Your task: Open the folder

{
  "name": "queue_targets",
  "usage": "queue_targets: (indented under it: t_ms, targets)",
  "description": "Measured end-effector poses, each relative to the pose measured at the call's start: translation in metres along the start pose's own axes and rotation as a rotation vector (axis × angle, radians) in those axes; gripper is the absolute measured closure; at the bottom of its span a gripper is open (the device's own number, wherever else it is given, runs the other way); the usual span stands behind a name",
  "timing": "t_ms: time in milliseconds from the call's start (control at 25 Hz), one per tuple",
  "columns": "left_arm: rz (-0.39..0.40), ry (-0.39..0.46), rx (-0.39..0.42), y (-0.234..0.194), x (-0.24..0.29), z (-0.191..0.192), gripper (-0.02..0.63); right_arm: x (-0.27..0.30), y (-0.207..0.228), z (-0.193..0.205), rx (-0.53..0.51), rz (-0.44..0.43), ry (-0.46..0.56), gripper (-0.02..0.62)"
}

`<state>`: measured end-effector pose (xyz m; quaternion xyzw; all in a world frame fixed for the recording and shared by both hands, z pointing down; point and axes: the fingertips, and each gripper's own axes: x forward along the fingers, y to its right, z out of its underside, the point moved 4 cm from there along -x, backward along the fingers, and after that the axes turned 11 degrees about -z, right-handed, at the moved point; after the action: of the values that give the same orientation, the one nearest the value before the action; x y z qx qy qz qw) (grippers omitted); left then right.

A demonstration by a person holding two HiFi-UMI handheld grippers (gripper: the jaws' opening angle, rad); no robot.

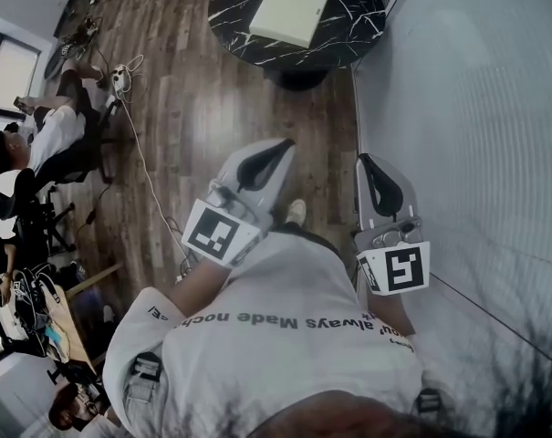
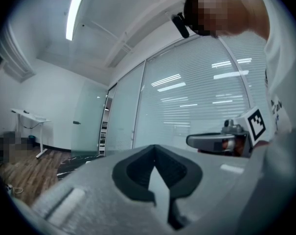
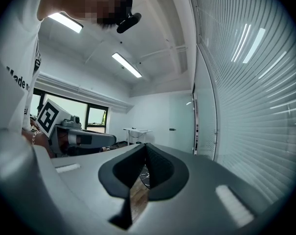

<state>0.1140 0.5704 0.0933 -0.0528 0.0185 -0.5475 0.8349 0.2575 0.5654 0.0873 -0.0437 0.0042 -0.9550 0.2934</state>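
A pale cream folder (image 1: 289, 12) lies closed on a round black marble table (image 1: 353, 27) at the top of the head view, well ahead of both grippers. My left gripper (image 1: 277, 146) is held level in front of my body, jaws shut with nothing between them. My right gripper (image 1: 365, 161) is beside it, close to the glass wall, also shut and empty. In the left gripper view the shut jaws (image 2: 154, 149) point toward the glass wall, with the right gripper (image 2: 214, 141) off to the side. The right gripper view shows its shut jaws (image 3: 145, 146) and the left gripper (image 3: 84, 139).
A glass wall with blinds (image 1: 476, 108) runs along the right. Seated people (image 1: 38, 144) and chairs are at the left. A white cable (image 1: 143, 167) and power strip (image 1: 120, 78) lie on the wooden floor (image 1: 212, 99). A cluttered desk (image 1: 38, 322) is at the lower left.
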Motion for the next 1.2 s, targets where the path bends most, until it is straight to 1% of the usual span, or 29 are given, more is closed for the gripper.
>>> queue_targets:
  t_ms: [160, 360, 480, 600, 880, 1040, 1200]
  targets:
    - [0.001, -0.008, -0.005, -0.016, 0.013, -0.003, 0.603, 0.020, 0.007, -0.001, 0.001, -0.009, -0.002, 0.594]
    - [0.005, -0.003, -0.001, -0.050, 0.029, -0.010, 0.604, 0.058, 0.015, -0.007, -0.007, -0.015, -0.005, 0.594]
    - [0.010, -0.006, 0.013, -0.080, 0.039, -0.014, 0.604, 0.090, 0.018, -0.011, -0.010, -0.018, -0.008, 0.594]
    - [0.006, -0.005, 0.000, -0.115, 0.052, -0.019, 0.603, 0.130, 0.022, -0.014, -0.010, -0.029, -0.018, 0.594]
    - [0.010, -0.002, 0.001, -0.199, 0.076, -0.028, 0.603, 0.218, 0.028, -0.021, -0.019, -0.038, -0.030, 0.594]
    - [0.013, -0.001, -0.016, -0.239, 0.086, -0.031, 0.603, 0.258, 0.031, -0.026, -0.025, -0.032, -0.039, 0.594]
    - [0.021, -0.002, -0.017, -0.268, 0.097, -0.031, 0.603, 0.285, 0.036, -0.027, -0.029, -0.013, -0.047, 0.594]
